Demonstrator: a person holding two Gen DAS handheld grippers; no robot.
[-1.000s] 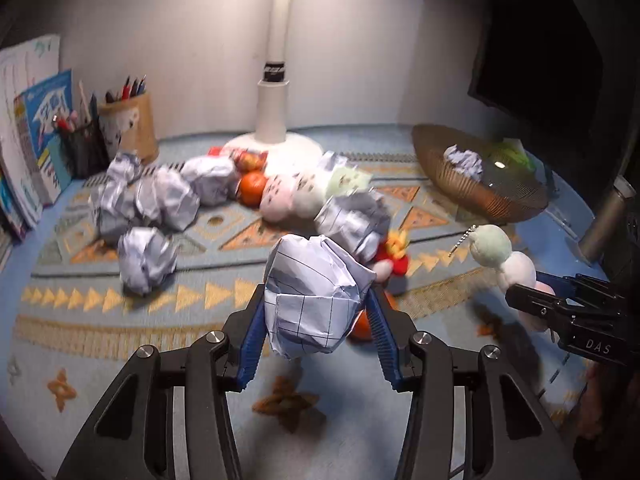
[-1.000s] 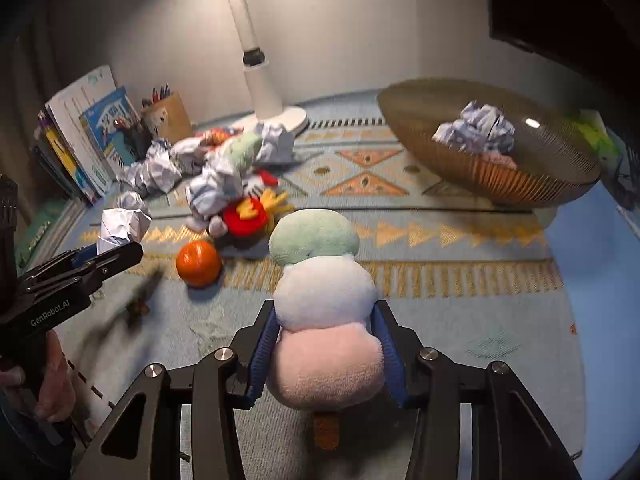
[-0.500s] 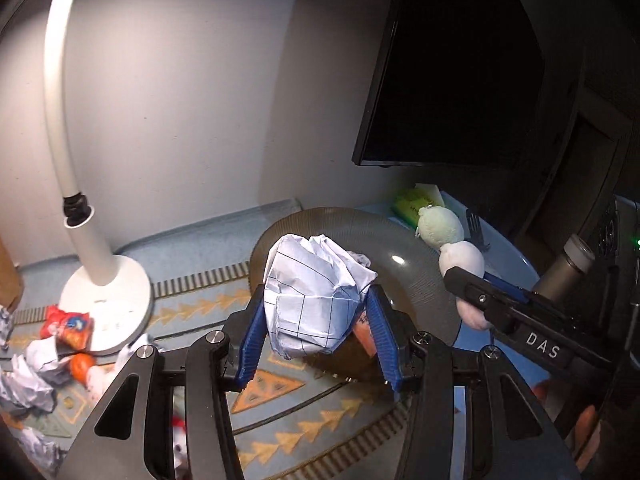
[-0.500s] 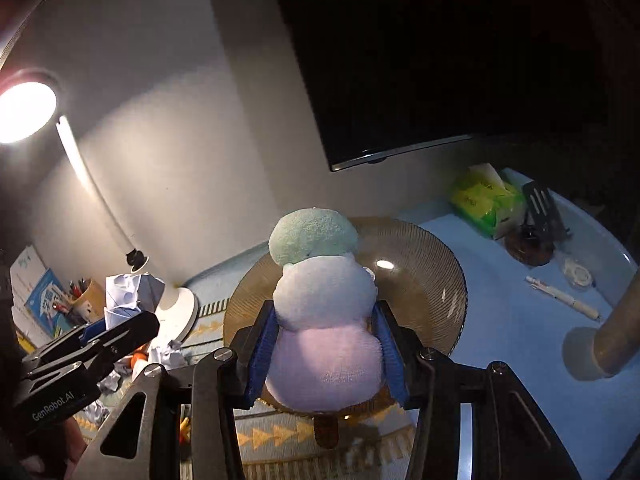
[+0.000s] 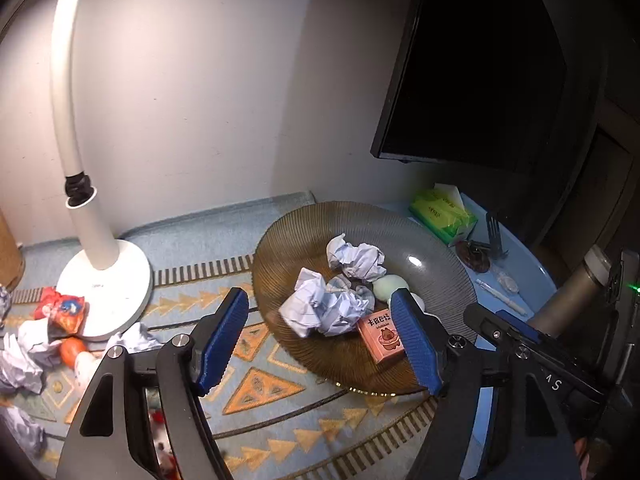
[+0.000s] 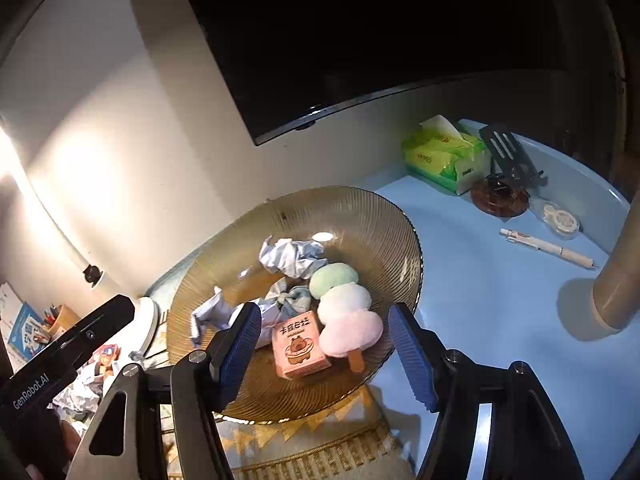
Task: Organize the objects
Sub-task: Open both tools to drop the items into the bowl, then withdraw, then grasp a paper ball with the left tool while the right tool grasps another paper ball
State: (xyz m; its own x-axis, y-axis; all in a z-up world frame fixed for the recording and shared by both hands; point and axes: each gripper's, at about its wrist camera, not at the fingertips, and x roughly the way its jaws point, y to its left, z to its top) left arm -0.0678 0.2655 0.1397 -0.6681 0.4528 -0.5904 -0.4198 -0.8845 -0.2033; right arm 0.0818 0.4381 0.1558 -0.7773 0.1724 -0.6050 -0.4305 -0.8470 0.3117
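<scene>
A ribbed brown glass bowl [image 5: 280,240] holds two crumpled paper balls [image 5: 324,308], a small pink box [image 5: 380,338] and a plush skewer of green, white and pink balls [image 6: 344,304]. My left gripper [image 5: 320,340] hangs over the bowl's near edge. Its jaws are opening, and the paper ball lies loose in the bowl beyond the blue pads. My right gripper [image 6: 326,352] is also over the bowl [image 6: 360,208] with jaws opening. The plush and the pink box [image 6: 300,344] rest in the bowl, touching neither pad.
A white lamp base [image 5: 106,288] stands left of the bowl on the patterned mat. Loose paper balls [image 5: 20,360], a snack packet [image 5: 60,308] and an orange [image 5: 70,350] lie beside it. A green tissue pack [image 6: 444,152], a pen [image 6: 548,248] and a tall cylinder [image 6: 620,280] sit to the right.
Both grippers carried their loads from the mat up over the bowl, then their jaws spread. The paper ball and the plush skewer dropped out and now lie in the bowl.
</scene>
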